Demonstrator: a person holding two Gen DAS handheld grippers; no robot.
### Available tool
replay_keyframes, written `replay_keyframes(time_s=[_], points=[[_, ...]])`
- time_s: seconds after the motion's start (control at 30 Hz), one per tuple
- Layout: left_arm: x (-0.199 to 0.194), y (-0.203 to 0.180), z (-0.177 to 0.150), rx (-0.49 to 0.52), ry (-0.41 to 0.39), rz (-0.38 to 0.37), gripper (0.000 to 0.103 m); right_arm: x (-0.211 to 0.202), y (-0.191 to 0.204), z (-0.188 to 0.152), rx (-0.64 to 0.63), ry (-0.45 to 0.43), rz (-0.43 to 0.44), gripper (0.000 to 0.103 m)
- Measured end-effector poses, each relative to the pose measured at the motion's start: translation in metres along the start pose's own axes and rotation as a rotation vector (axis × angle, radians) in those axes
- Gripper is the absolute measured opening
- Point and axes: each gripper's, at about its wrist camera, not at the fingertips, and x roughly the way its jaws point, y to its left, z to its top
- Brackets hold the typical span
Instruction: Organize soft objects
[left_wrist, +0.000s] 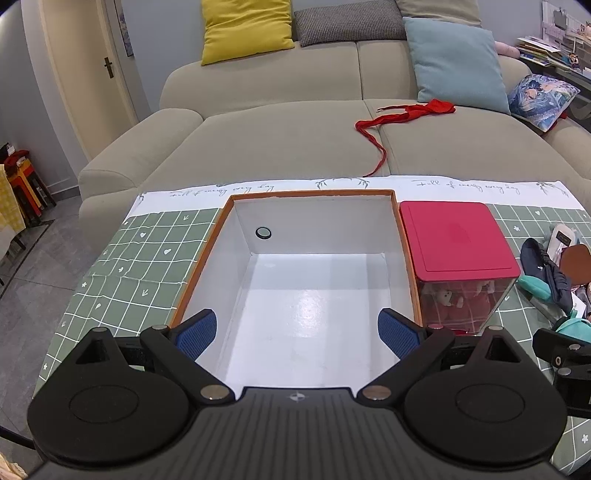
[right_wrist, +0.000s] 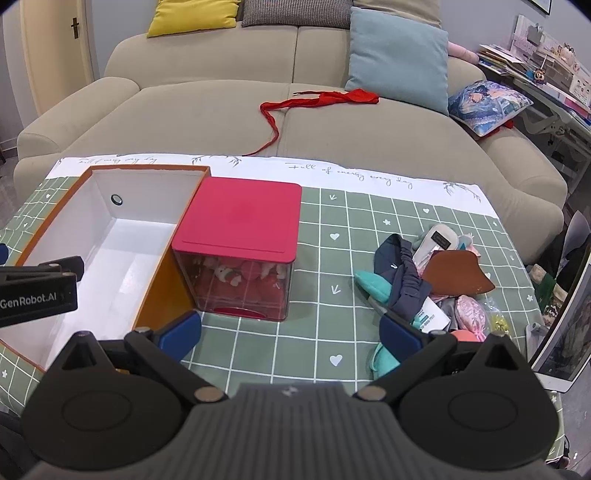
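Note:
A pile of soft objects (right_wrist: 432, 284) lies on the right of the green checked tablecloth: a navy scrunched band (right_wrist: 404, 280), teal pieces, a brown piece, pink items. Its edge shows in the left wrist view (left_wrist: 554, 273). An empty white box with orange walls (left_wrist: 306, 295) (right_wrist: 110, 251) stands on the left. Beside it stands a clear bin with a red lid (left_wrist: 454, 236) (right_wrist: 240, 225) holding small plush toys. My left gripper (left_wrist: 297, 332) is open and empty over the white box. My right gripper (right_wrist: 290, 332) is open and empty above the cloth, left of the pile.
A beige sofa (right_wrist: 295, 122) runs behind the table, with a red ribbon (right_wrist: 317, 101) and yellow, grey, blue and printed cushions on it. A white device (right_wrist: 565, 332) stands at the table's right edge. Shelves with clutter stand at far right.

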Motion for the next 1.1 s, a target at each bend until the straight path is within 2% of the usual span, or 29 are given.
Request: replay_keyframes(time_s=[1.1], points=[[-0.0007,-0.0005,-0.0004,0.013,0.004,0.006,0.103,0.0040,0.0064,-0.0018,-0.025,0.009,0.002,0.100]])
